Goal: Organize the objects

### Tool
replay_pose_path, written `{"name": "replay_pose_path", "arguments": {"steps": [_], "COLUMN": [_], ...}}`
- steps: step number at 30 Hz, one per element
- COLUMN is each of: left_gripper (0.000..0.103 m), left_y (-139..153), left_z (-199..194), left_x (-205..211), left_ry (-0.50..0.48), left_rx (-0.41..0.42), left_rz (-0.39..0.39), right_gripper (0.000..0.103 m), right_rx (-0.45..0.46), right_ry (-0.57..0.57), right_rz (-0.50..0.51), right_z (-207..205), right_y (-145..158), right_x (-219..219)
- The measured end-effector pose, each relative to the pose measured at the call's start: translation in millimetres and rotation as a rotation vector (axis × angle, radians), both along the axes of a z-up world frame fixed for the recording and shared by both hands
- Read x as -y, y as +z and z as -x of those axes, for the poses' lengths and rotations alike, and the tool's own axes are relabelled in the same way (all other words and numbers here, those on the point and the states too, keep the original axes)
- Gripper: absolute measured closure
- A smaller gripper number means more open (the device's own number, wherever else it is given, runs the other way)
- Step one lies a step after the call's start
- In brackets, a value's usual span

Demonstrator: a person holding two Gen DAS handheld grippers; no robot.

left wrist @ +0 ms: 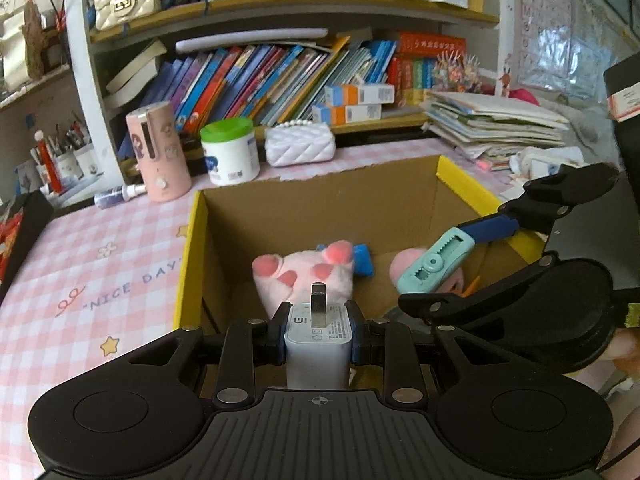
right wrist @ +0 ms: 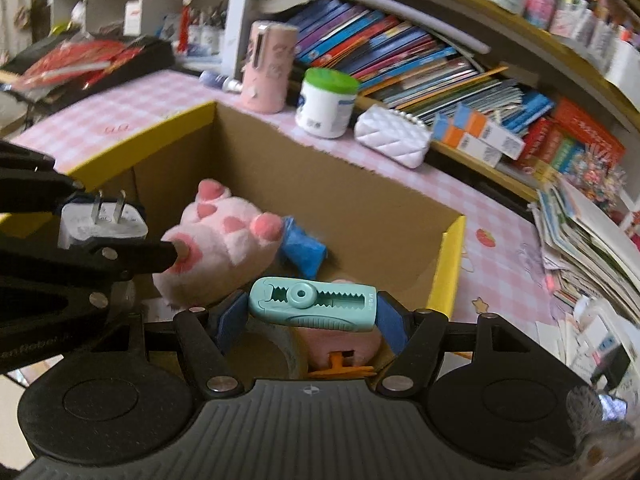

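Observation:
My left gripper is shut on a white plug adapter, prongs forward, above the near edge of an open cardboard box with yellow flaps. It also shows in the right wrist view. My right gripper is shut on a teal correction-tape dispenser over the box's right side; it shows in the left wrist view too. In the box lie a pink plush paw, a blue item, a tape roll and an orange piece.
The box stands on a pink checked tablecloth. Behind it are a pink cylinder, a green-lidded white jar, a white quilted purse and a small spray bottle. Bookshelves stand behind, and a paper stack lies at the right.

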State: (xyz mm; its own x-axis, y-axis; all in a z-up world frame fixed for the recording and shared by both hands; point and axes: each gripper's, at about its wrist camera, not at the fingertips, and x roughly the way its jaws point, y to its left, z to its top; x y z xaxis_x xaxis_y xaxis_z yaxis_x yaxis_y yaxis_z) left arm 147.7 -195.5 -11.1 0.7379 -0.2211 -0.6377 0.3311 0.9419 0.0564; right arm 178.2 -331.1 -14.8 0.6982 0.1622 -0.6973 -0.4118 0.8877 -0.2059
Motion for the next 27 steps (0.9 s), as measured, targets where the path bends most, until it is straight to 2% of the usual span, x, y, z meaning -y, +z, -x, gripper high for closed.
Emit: {"name": "replay_pose_path", "arguments": {"steps": [5, 9, 11, 20, 25, 27], "left_gripper": [0.078, 0.078, 0.074, 0.073, 0.061, 0.050], "left_y": [-5.3, -6.8, -5.4, 4.2, 15.7, 21.0], "left_z": [-4.1, -4.8, -4.6, 4.9, 14.8, 19.1], "left_x": [-2.9, -2.2, -1.2, 5.6, 3.0, -0.1], "left_ry": [0.028, 0.038, 0.033, 0.031, 0.054, 0.073], "left_rx": [-0.019, -0.021, -0.010, 0.047, 0.093, 0.115], "left_rz": [0.000, 0.003, 0.008, 0.011, 0.025, 0.028], "right_gripper": [0.036, 0.036, 0.036, 0.036, 0.036, 0.035], "right_rx": [-0.032, -0.065, -0.082, -0.104, -0.099, -0.089], "right_ry": [0.071, 0.075, 0.075, 0.070, 0.067, 0.064], "right_rz": [0.034, 0.032, 0.030, 0.024, 0.012, 0.003], "right_z": [-1.4, -4.4, -6.1, -7.1, -6.2, -4.7], "right_y": [-2.5, -3.5, -3.8, -4.0, -2.4, -1.1], "right_x": [-5.2, -5.2, -5.0, -4.7, -5.2, -4.7]}}
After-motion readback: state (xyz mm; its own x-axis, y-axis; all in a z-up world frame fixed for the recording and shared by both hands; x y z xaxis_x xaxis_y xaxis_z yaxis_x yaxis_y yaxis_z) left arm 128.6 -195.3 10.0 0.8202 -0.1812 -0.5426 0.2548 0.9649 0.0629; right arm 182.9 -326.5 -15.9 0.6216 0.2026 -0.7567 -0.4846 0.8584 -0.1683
